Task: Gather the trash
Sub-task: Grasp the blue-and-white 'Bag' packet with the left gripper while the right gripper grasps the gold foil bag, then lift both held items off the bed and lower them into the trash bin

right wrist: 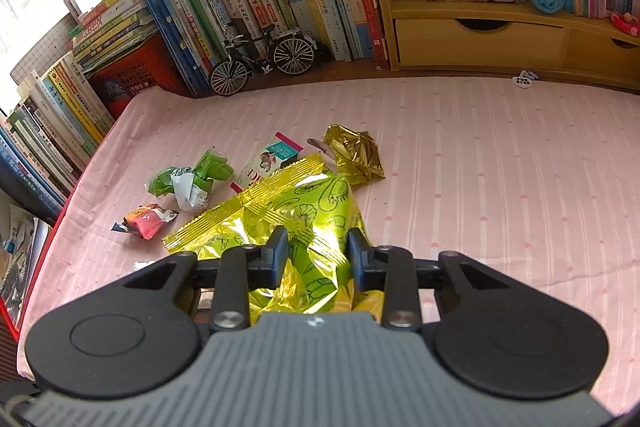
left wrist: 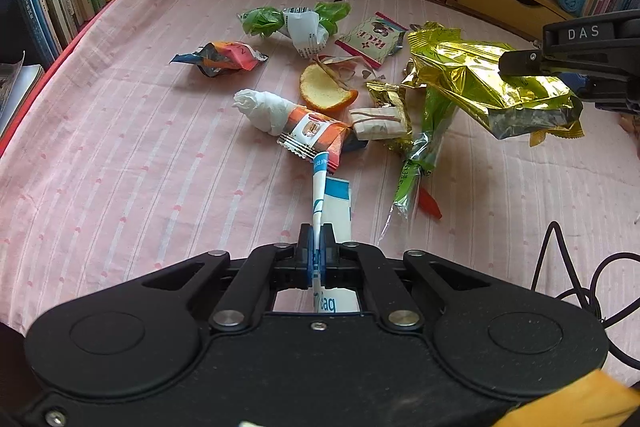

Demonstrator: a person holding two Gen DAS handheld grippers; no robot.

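Trash lies scattered ahead of both your grippers on the pink cloth (left wrist: 120, 155). Your left gripper (left wrist: 317, 239) is clamped on a thin white-and-blue bag (left wrist: 320, 187), which runs forward from the jaws toward an orange wrapper (left wrist: 316, 135) and a tissue (left wrist: 264, 109) just beyond. Your right gripper (right wrist: 318, 247) is closed on a yellow foil bag (right wrist: 280, 211); its fingers pinch the crumpled foil, and most of the bag spreads ahead and left of the jaws. A gold wrapper (right wrist: 354, 153) sits further ahead, a green wrapper (right wrist: 192, 177) ahead-left.
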